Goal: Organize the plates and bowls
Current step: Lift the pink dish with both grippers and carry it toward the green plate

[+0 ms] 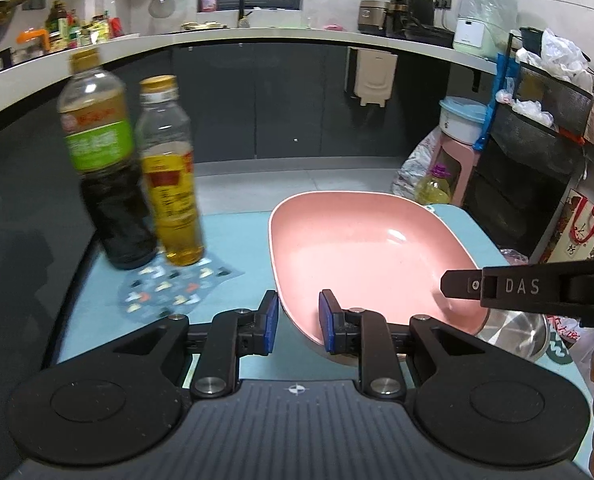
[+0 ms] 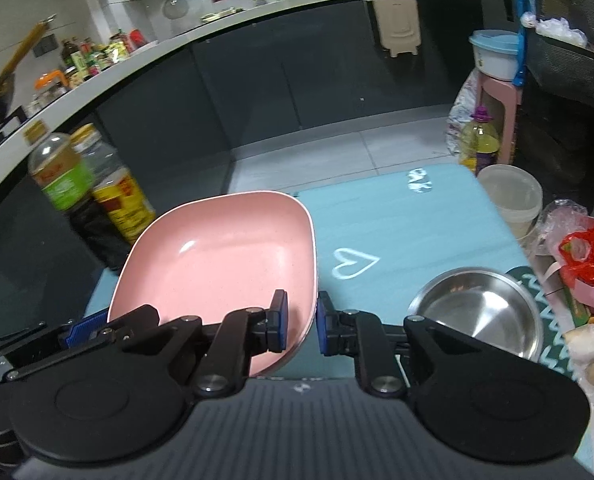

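**Pink plate gripped on two rims, lifted over the blue table**

Pink squarish plate (image 1: 361,252) held tilted above the light blue table (image 1: 233,232), gripped from two sides. Left gripper (image 1: 297,322) clamped on the plate's near left rim, blue pads (image 1: 328,322) on either side of the edge. Right gripper (image 2: 301,322) closed on the near right rim of the same plate (image 2: 221,256), one finger inside the dish, the other outside below the edge. In the left wrist view, the right gripper's black finger (image 1: 463,285) reaching in from 3 o'clock onto the plate's right edge.

Steel bowl (image 2: 477,312) resting on the table at 4 o'clock from the plate, just beside a green patterned mat (image 2: 537,300); apart from the plate. White heart outline (image 2: 353,264) printed on the table between plate and bowl.

Two bottles at 10 o'clock from the plate: a dark sauce bottle (image 1: 101,160) with a green label and an oil bottle (image 1: 173,176) with a yellow label, side by side, standing by a patterned cloth (image 1: 173,288). Kitchen counter (image 1: 257,34) curving across the background at 12 o'clock.
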